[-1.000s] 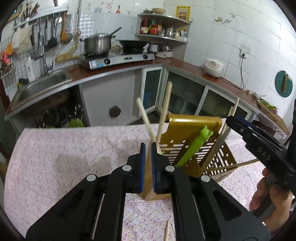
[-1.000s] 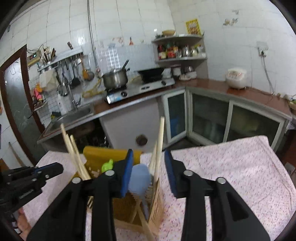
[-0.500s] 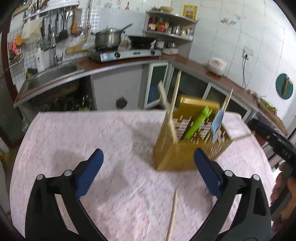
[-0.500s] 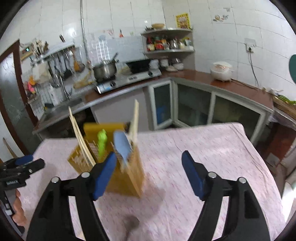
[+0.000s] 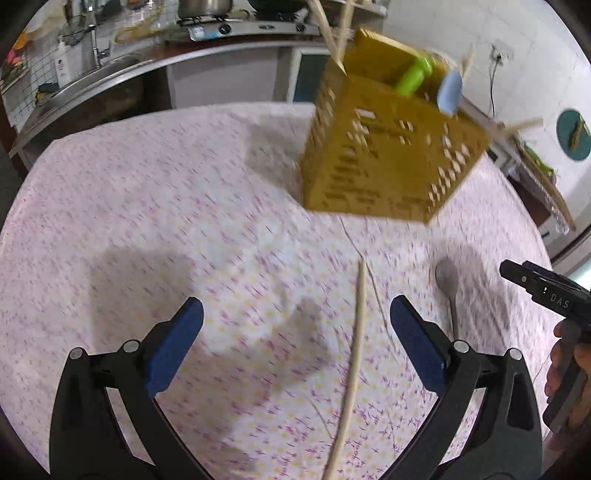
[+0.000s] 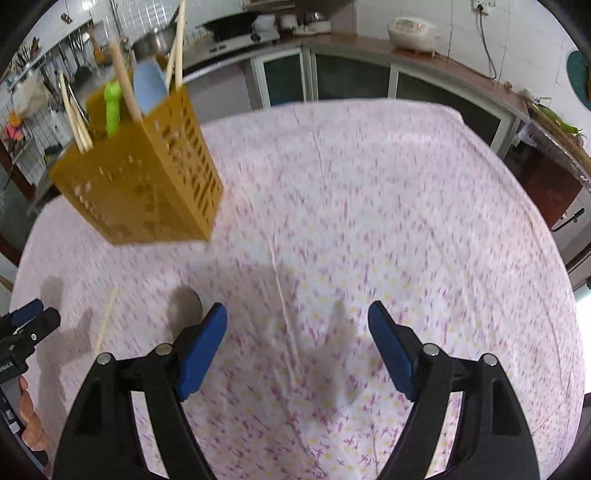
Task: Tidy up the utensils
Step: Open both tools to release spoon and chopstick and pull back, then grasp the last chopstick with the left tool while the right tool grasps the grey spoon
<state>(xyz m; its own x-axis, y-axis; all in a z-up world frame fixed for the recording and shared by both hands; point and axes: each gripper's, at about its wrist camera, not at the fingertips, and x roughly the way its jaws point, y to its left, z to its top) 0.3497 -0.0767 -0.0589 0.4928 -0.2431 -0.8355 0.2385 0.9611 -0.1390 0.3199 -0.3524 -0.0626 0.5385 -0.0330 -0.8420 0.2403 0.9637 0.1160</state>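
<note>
A yellow perforated utensil holder (image 5: pixel 388 155) stands on the floral tablecloth and shows in the right wrist view too (image 6: pixel 140 177). It holds wooden chopsticks (image 6: pixel 123 81), a green-handled utensil (image 5: pixel 413 75) and a light blue utensil (image 5: pixel 450 92). One wooden chopstick (image 5: pixel 354 358) lies on the cloth between the fingers of my left gripper (image 5: pixel 295 339), which is open and empty. A grey spoon (image 5: pixel 448 288) lies to its right; its bowl shows in the right wrist view (image 6: pixel 184 306). My right gripper (image 6: pixel 297 345) is open and empty above the bare cloth.
The table is covered with a pink-patterned cloth (image 6: pixel 369 206). A kitchen counter with a stove (image 5: pixel 240 26), a sink (image 5: pixel 88 81) and a rice cooker (image 6: pixel 412 29) runs behind it. Table edges fall off at the left and right.
Both grippers have opened and pulled back from the holder. The left was shut near the chopsticks one second ago. The views now tilt down onto the cloth, the loose chopstick and the spoon.
</note>
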